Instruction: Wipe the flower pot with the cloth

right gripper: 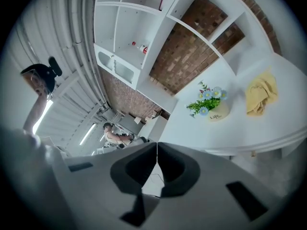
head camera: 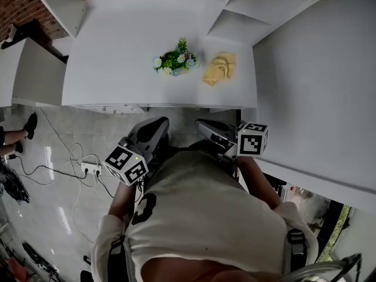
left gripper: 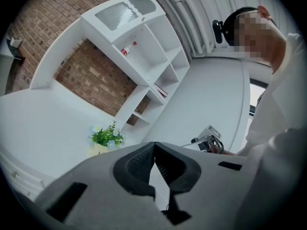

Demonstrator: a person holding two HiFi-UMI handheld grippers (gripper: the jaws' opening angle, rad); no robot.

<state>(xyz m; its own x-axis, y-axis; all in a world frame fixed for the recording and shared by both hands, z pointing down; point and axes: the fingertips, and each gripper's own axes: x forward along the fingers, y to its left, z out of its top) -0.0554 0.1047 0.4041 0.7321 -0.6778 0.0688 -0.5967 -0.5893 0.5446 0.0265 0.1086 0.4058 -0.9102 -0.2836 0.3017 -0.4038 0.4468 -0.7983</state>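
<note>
While left tool [left gripper: 153, 145], right tool [right gripper: 157, 145] hang shut | flower pot [right gripper: 218, 113], cloth [head camera: 219, 68] well ahead

The flower pot [right gripper: 218, 113], right of centre, bore the word "Life"; the smaller print beneath it was unreadable.

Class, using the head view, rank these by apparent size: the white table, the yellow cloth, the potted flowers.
1. White table, by far the largest.
2. Potted flowers and yellow cloth: these look nearly alike, so no firm ranking between them.
</note>
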